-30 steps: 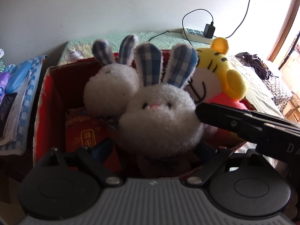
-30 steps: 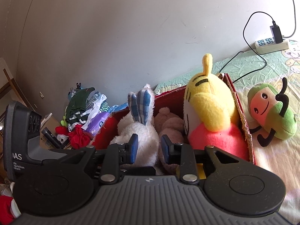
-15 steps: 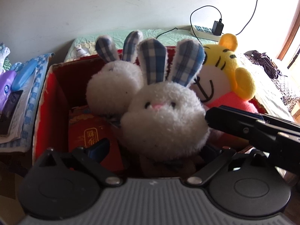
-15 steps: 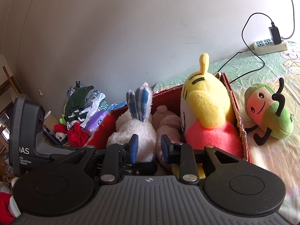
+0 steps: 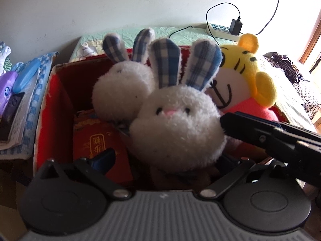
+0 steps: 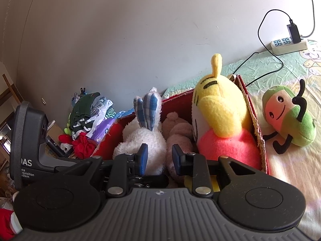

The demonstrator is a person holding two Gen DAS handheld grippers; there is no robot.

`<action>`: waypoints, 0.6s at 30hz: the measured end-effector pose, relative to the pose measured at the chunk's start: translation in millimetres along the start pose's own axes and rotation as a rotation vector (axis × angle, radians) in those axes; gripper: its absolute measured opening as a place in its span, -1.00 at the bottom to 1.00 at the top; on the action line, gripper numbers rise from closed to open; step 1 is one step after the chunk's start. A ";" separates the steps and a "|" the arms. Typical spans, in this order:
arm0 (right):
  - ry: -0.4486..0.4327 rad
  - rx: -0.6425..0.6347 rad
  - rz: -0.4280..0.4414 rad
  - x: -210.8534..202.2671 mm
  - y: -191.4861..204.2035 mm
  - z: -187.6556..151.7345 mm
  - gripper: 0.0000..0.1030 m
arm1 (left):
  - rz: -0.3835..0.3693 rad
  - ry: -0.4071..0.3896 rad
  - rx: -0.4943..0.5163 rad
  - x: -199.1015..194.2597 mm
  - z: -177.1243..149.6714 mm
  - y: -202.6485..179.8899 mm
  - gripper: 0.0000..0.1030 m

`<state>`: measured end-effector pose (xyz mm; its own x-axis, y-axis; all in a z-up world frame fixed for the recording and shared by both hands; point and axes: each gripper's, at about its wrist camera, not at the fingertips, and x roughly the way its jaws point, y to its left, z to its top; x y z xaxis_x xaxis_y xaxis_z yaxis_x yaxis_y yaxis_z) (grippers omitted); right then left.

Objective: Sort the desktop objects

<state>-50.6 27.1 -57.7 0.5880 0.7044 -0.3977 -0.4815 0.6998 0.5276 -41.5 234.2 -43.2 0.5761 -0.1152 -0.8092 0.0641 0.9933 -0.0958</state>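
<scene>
Since the earlier frame: left gripper (image 5: pixel 162 160) jaws have spread and are opening to full width; near rabbit (image 5: pixel 177 128) sits a little lower in that view. Right view unchanged.

Near rabbit stands between the left jaws, but the one visible blue fingertip (image 5: pixel 105 158) at 8 o'clock is clear of its fur, so it reads as released, not gripped. It rests in the red box (image 5: pixel 43 108), upright, long axis running 6 to 12 o'clock, ears up. Second rabbit (image 5: pixel 122 88) touches it at 10 o'clock; tiger (image 5: pixel 244 84) touches it at 2 o'clock. Red packet (image 5: pixel 100 140) lies flat on the box floor at 9 o'clock.

Right gripper (image 6: pixel 158 158) is drawn nearly together with nothing between the jaws; it points into the box from the near side.

Remaining loose toy: green plush (image 6: pixel 289 118), lying on the bed (image 6: pixel 289 172) outside the box, at 2 o'clock from the right gripper, beyond the box's right wall. Judgement: right hand is the nearer one; it must swing right over the wall and widen its jaws first.
</scene>
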 end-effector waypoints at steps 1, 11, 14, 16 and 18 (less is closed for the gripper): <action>0.000 0.000 0.000 0.1 0.1 -0.1 -0.45 | 0.000 0.001 -0.001 0.0 0.0 0.2 0.98; 0.006 0.005 -0.006 1.6 0.2 -0.6 -0.45 | -0.029 0.017 -0.025 2.2 -0.5 4.3 0.98; 0.007 0.004 -0.011 2.1 0.1 -0.8 -0.45 | -0.042 0.016 -0.031 3.0 -1.2 5.3 0.98; 0.009 0.004 -0.013 2.5 0.4 -0.8 -0.45 | -0.046 0.013 -0.027 3.1 -1.3 5.3 0.98; 0.009 0.002 -0.017 2.6 0.9 -0.9 -0.45 | -0.049 0.014 -0.023 3.6 -0.6 5.4 0.99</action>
<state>-50.1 29.7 -59.0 0.5903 0.6932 -0.4135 -0.4699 0.7117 0.5222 -39.6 239.2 -47.0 0.5613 -0.1644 -0.8111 0.0736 0.9861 -0.1489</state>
